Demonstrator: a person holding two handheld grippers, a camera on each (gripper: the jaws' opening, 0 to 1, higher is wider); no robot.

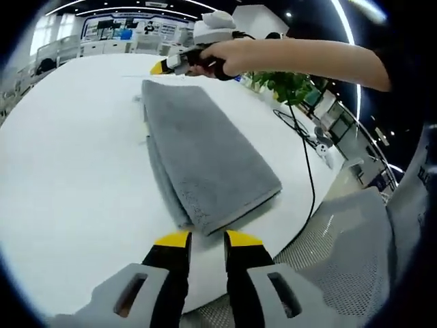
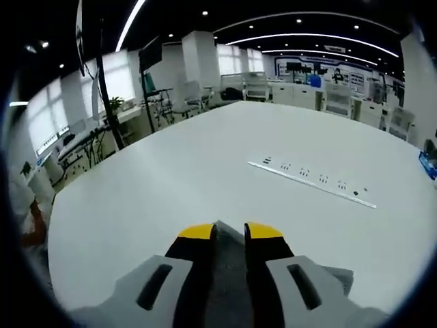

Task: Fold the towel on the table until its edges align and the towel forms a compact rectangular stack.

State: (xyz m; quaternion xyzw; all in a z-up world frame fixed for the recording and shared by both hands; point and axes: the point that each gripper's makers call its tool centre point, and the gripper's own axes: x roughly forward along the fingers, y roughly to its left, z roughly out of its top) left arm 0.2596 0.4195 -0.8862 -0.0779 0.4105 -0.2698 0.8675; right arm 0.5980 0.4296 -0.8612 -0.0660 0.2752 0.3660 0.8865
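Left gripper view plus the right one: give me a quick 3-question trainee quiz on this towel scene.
1. True or false: the grey towel lies folded in layers on the white table.
2. In the left gripper view, the left claw is: A) clamped on the towel, B) open, just short of the towel's near edge, C) resting on a chair.
3. Fill in: in the left gripper view, the right claw, held in a hand, sits at the towel's ____ end.

Key: 1 true; 2 B; 3 far.
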